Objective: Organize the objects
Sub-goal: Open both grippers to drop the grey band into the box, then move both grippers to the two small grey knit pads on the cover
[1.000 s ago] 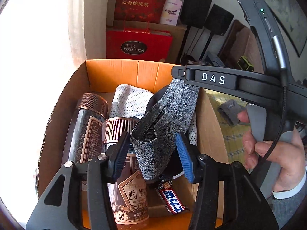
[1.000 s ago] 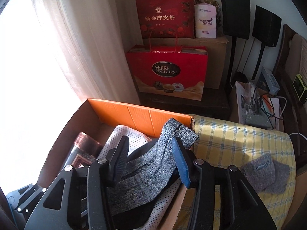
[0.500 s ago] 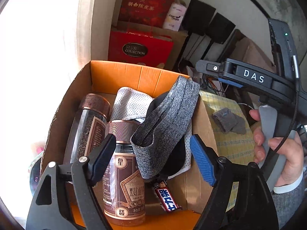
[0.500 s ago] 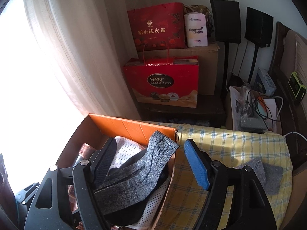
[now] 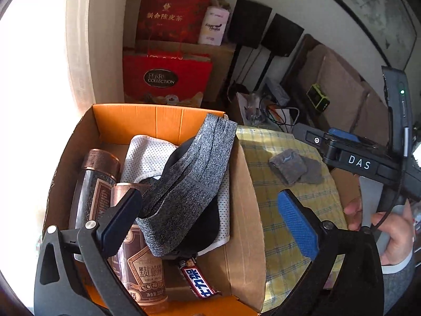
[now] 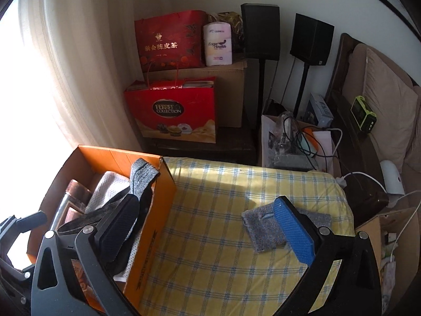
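An orange-lined cardboard box [image 5: 123, 118] holds two brown tea bottles [image 5: 147, 268], a white mesh cloth [image 5: 147, 152], a black item, a candy bar [image 5: 200, 281] and a long grey sock [image 5: 194, 176] draped over its right wall. My left gripper [image 5: 210, 218] is open and empty above the box's right wall. My right gripper [image 6: 210, 226] is open and empty above the yellow checked cloth [image 6: 210, 237]; its body shows in the left wrist view [image 5: 360, 160]. A folded grey sock [image 6: 263, 226] lies on the cloth beside the blue fingertip [image 6: 294, 231], also in the left wrist view [image 5: 292, 166].
Red gift bags [image 6: 171, 113] and a cardboard carton [image 6: 231, 92] stand behind the box. Two black speakers on stands [image 6: 260, 34] stand by the wall. A cluttered side table with cables [image 6: 297, 142] and a sofa [image 6: 381, 105] lie to the right. A curtain [image 6: 65, 79] hangs at the left.
Both grippers opened wide, let go of the long grey sock and drew back to the right. The sock now rests in the box over its wall.
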`<state>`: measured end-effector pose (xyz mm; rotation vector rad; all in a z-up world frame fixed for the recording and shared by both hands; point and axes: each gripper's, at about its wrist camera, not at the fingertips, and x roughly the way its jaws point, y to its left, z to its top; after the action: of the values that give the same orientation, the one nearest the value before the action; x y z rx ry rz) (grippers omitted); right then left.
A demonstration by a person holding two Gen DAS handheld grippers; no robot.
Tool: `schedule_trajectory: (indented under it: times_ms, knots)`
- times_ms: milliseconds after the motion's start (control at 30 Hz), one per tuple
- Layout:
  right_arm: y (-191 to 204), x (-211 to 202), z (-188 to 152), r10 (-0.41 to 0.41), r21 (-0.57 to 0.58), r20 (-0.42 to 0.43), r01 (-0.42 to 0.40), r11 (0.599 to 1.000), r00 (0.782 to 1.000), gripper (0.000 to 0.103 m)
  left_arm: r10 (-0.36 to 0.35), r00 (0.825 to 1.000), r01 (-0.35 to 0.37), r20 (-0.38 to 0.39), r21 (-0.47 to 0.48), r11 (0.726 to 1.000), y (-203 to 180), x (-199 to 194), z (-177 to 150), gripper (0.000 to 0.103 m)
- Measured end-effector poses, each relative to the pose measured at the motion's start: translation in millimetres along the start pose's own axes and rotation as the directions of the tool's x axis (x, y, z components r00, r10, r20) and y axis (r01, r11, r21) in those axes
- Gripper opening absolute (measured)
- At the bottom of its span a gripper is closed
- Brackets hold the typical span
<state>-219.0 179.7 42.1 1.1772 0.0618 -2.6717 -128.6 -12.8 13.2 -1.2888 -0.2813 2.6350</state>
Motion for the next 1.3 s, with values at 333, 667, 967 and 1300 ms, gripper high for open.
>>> schedule_trajectory:
  times_ms: [333,667,967,1300]
  knots:
    - [-55.5,-18.7,-14.9,-0.072,0.044,-0.006,0.072,0.996,0.997,0.103,-0.044,0.998,0.046,-0.036,0.057,0.997,-60.6,26.7,8.7,0.103]
    - [-116.5,-20.4,-32.0,-0.113,0.145,-0.040,0.118,0.982,0.993,0.103,-0.126,0.987,0.136,-0.095,0.107,0.985,-108.9,65.9,19.7,0.103]
    - [-167.5,-4.5,-48.5,-0.129,0.254,-0.083,0.146,0.956,0.988,0.103,-0.066,0.985,0.096,-0.158,0.190,0.977,-148.8,124.4,19.7,0.103]
    - [-199.2,15.6,-59.7,-0.117,0.316,-0.106,0.145,0.938,0.987,0.103,-0.016,0.967,0.072,-0.253,0.213,0.974,-173.0,200.6,9.1,0.103]
